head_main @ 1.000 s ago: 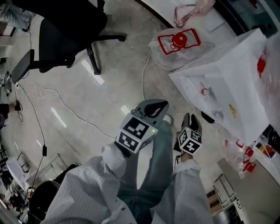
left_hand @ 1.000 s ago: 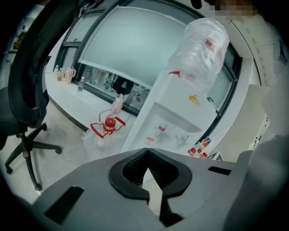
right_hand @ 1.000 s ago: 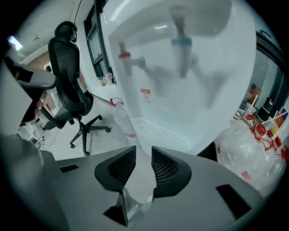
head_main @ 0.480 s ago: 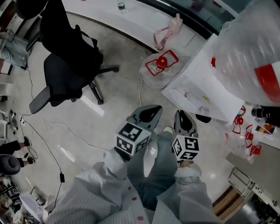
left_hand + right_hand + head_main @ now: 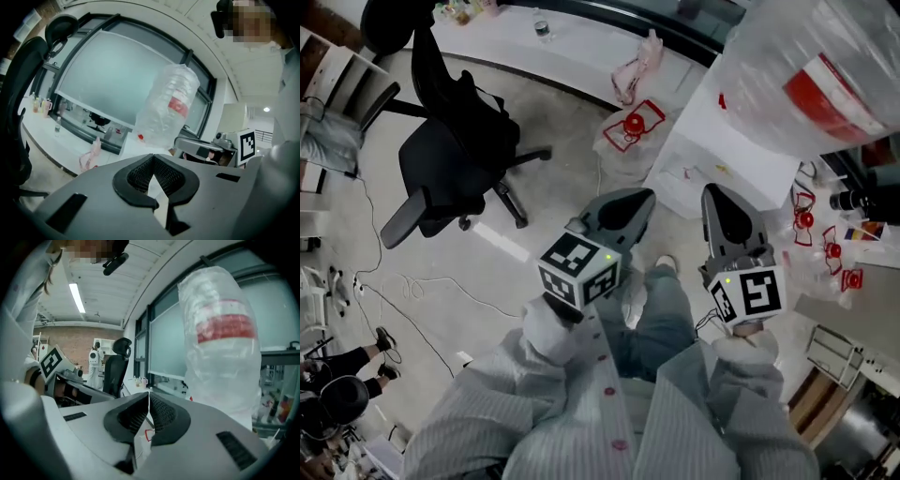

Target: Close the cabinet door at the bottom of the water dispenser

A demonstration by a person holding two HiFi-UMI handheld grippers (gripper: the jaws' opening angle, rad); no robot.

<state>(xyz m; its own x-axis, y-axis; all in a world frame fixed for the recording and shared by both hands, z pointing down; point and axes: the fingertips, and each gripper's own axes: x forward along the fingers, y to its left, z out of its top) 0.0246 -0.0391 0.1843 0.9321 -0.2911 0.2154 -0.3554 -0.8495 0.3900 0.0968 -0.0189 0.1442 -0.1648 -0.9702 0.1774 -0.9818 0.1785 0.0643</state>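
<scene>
Upper right of the head view holds one dispenser (image 5: 731,131), upright, one bottle (image 5: 825,66) atop; its door cannot be made out. Below it, two: left hand-held gripper (image 5: 647,195) and right hand-held gripper (image 5: 715,191), both clenched, empty.

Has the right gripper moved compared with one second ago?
Yes. The right gripper has risen toward the camera: earlier it hung near the foot of the water dispenser, and now it overlaps its white side.

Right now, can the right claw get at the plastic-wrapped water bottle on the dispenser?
Probably yes. The right claw points at the water bottle with nothing between them in the right gripper view; its jaws are shut and empty. The distance is unclear.
</scene>
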